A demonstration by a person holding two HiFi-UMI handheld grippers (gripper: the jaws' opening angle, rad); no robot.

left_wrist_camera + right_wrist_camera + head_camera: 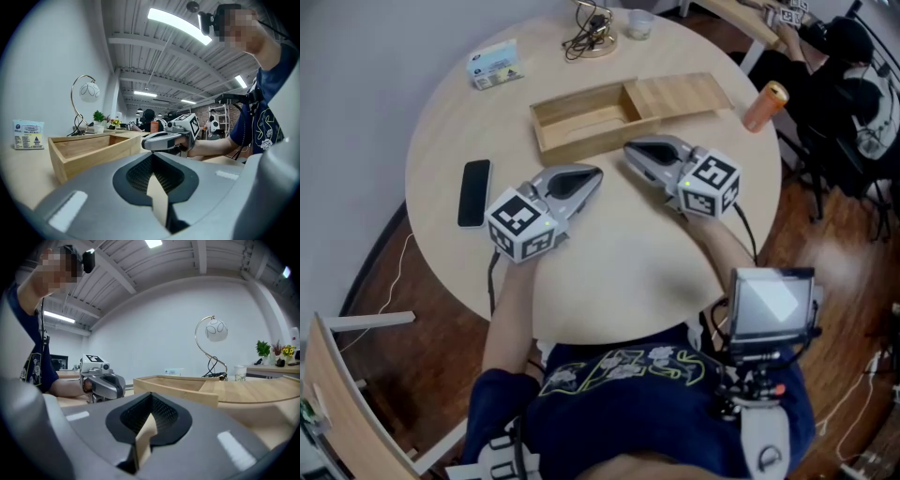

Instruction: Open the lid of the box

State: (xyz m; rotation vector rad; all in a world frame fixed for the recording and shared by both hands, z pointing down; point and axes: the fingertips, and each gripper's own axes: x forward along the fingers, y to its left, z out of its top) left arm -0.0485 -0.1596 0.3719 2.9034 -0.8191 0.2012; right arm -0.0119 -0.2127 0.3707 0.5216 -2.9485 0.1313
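Note:
A shallow wooden box (581,120) lies on the round table (609,272), its sliding lid (684,94) pushed partly out to the right, so the left part of the tray shows empty. My left gripper (594,175) rests shut just in front of the box, holding nothing. My right gripper (631,150) is shut and empty too, its tip close to the box's front wall near the lid's edge. In the left gripper view the box (89,152) stands ahead on the left, the right gripper (161,140) beside it. The right gripper view shows box (176,386) and lid (255,391) ahead.
A black phone (474,192) lies left of my left gripper. An orange can (766,105) stands right of the lid. A small printed carton (495,64), a lamp base with cables (592,37) and a cup (639,23) sit at the far edge. Another person (844,56) sits at the upper right.

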